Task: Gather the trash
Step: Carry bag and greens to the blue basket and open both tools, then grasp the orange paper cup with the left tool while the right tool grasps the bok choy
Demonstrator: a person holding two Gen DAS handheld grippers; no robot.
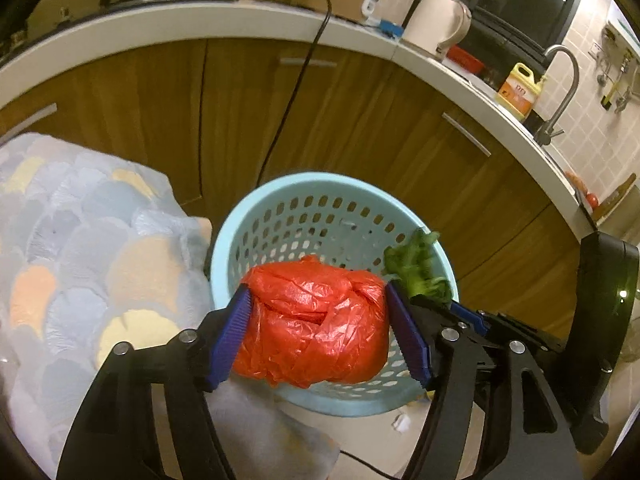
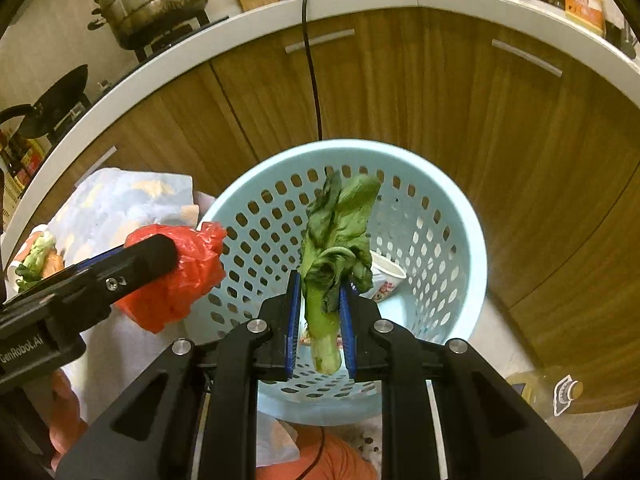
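The left tongs (image 1: 320, 322) grip a crumpled red bag (image 1: 316, 324) between their blue pads, holding it above the near rim of a pale blue perforated basket (image 1: 280, 216) on the floor. The right tongs (image 2: 320, 332) clamp the stalk of a wilted leafy green (image 2: 334, 248), leaves up, over the basket's opening. A paper cup (image 2: 386, 276) lies inside the basket. Wooden cabinet doors (image 2: 440, 92) stand behind it under a white counter (image 2: 480, 0). A patterned cloth (image 1: 80, 240) lies left of the basket.
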